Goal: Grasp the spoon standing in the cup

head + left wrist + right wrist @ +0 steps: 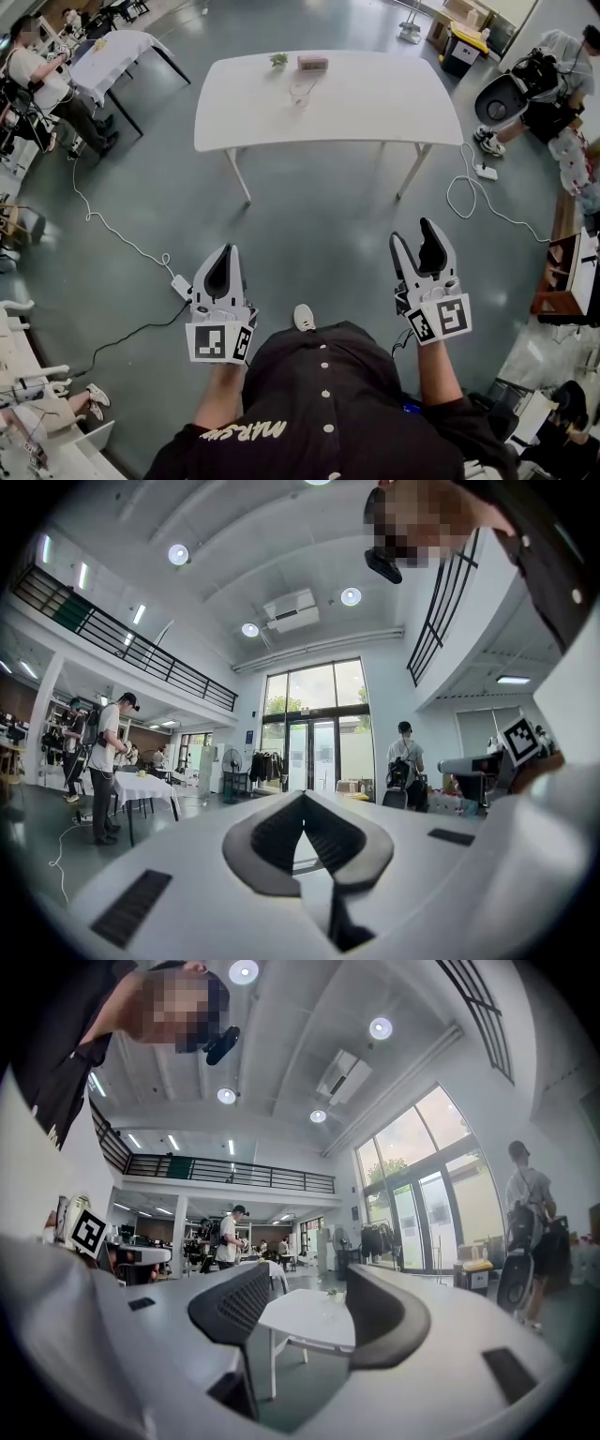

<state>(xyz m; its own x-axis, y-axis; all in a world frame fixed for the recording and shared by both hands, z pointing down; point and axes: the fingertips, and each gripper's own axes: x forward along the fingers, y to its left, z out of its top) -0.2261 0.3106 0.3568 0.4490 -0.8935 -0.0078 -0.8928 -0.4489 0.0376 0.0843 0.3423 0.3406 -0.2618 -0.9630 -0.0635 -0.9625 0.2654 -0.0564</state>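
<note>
Step, by my reckoning: approach. My right gripper (412, 236): jaws wide, empty. My left gripper (222, 251): jaws together, empty. The cup (301, 94), spoon too small to discern: on white table (384, 98), well ahead. Next: close in, straddle handle.

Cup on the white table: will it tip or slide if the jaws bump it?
Likely light: the cup looks small and clear, so a bump may slide it on the smooth table. Nothing stands against it, so a sideways knock could tip it. Its material is unclear from here.
</note>
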